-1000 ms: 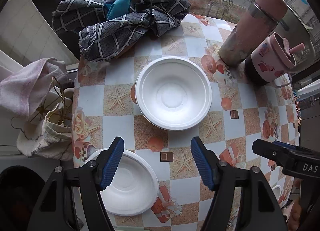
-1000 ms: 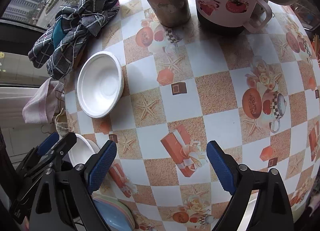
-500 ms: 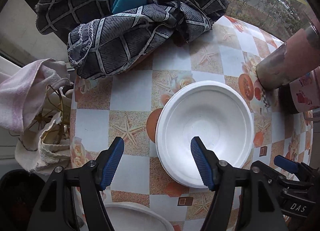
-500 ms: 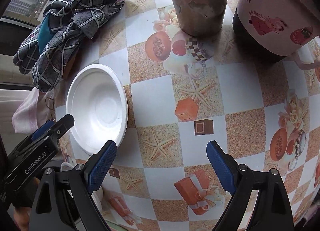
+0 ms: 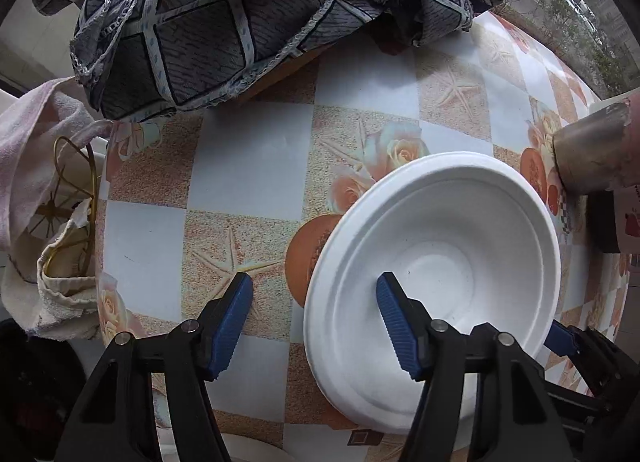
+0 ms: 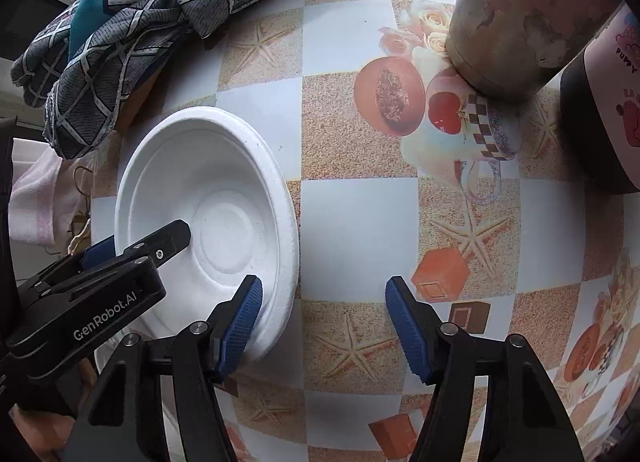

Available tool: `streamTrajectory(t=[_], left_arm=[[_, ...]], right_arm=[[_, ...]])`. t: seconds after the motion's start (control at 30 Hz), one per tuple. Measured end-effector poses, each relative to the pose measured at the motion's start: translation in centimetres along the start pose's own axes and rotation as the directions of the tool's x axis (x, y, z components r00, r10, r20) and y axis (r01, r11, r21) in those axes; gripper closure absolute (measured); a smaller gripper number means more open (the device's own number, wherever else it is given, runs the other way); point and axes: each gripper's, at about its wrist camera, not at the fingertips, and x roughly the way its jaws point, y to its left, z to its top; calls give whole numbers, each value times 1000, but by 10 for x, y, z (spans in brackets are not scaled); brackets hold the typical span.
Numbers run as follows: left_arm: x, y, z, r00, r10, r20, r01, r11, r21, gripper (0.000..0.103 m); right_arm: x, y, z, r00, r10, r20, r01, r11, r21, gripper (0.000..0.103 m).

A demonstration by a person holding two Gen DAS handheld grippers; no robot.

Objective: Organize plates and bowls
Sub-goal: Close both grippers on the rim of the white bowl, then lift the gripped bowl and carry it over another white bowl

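A white foam bowl (image 5: 440,254) sits upright on the patterned table (image 5: 252,165); it also shows in the right wrist view (image 6: 216,197). My left gripper (image 5: 314,308) is open and straddles the bowl's left rim: one finger is inside the bowl, the other outside over the table. My right gripper (image 6: 322,312) is open and straddles the bowl's right rim, its left finger over the inside. A second white bowl's rim (image 5: 248,448) shows at the bottom edge.
A dark checked cloth (image 5: 248,9) lies bunched at the table's back. A metal flask (image 6: 520,9) and a pink mug (image 6: 608,101) stand to the right of the bowl. A pink towel and a cream bag (image 5: 44,197) hang off the table's left edge.
Both grippers have moved forward and down to the far white bowl, each now straddling one side of its rim. The nearer bowl has dropped almost out of view.
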Motion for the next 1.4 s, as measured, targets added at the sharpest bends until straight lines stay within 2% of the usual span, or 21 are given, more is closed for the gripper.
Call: streamTrajectory(t=[0.1, 0.13, 0.2, 0.27, 0.43, 0.83, 1.0, 1.27, 1.4], left_arm=[[-2, -14, 2, 1000, 0, 3, 0, 998, 62, 56], [-3, -19, 1, 1000, -4, 1, 4, 997, 80, 64], [-5, -19, 0, 1000, -22, -6, 23, 998, 55, 65], [-7, -24, -5, 1000, -9, -2, 9, 997, 75, 64], [-10, -39, -26, 999, -28, -15, 30, 996, 87, 64], [-20, -75, -112, 996, -63, -67, 72, 988, 138, 64], [-24, -83, -154, 994, -66, -83, 78, 985, 156, 64], [-28, -87, -216, 991, -73, -112, 91, 983, 161, 64], [-29, -85, -254, 989, -74, -125, 94, 981, 167, 64]], right_arm=[[2, 11, -4, 999, 28, -21, -29, 999, -26, 79], [3, 13, -6, 999, 43, -30, -44, 999, -22, 82], [3, 11, -13, 998, 50, -34, -50, 999, -1, 83], [1, 7, -22, 998, 42, -50, -43, 999, -4, 83], [-8, -17, -52, 997, 29, -75, -28, 1000, 9, 83], [-26, -84, -163, 991, 26, -131, -8, 991, 137, 82], [-30, -99, -195, 988, 35, -148, -8, 984, 178, 82], [-40, -117, -242, 984, 26, -175, 6, 984, 180, 82], [-37, -114, -252, 982, 21, -188, 13, 984, 177, 81]])
